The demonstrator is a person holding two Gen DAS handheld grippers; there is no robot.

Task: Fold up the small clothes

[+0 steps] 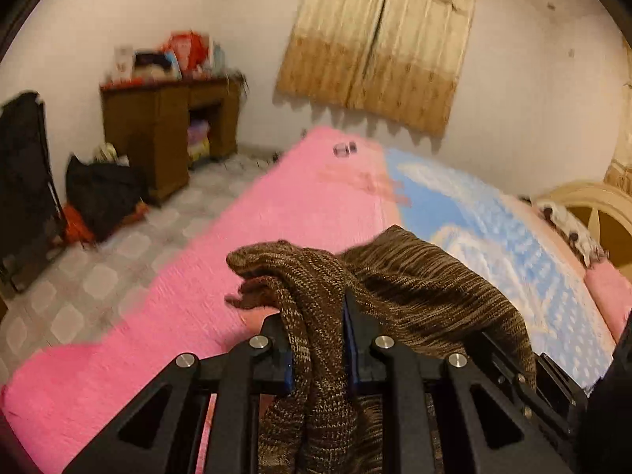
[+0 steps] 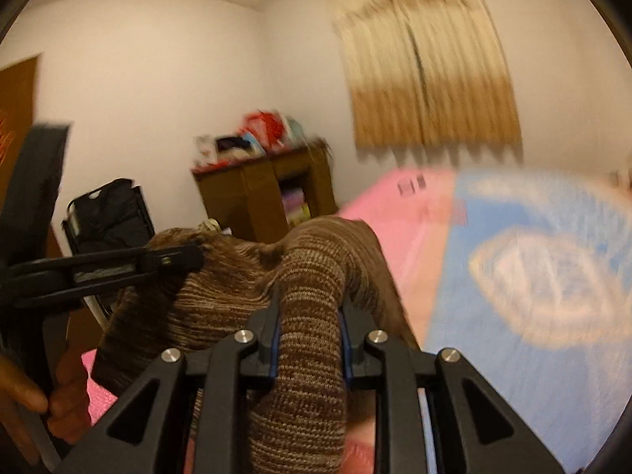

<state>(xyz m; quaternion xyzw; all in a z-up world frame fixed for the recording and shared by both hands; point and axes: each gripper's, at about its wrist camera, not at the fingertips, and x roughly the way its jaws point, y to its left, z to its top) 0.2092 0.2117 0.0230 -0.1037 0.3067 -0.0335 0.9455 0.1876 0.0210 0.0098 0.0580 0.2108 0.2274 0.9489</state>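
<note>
— What surrounds the bed [image 1: 300, 213]?
— White walls [image 1: 197, 4], a tan curtain [image 1: 379, 39], pale patterned floor tiles [image 1: 91, 276].
— Furniture?
— A brown wooden cabinet [image 1: 158, 126] — cluttered on top, dark bags [image 1: 102, 193] beside it.

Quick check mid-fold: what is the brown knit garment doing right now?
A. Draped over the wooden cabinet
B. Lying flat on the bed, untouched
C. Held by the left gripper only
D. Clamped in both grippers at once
D: the brown knit garment is pinched in the left gripper, and another fold of it sits clamped in the right gripper, above the pink bedcover.
</note>
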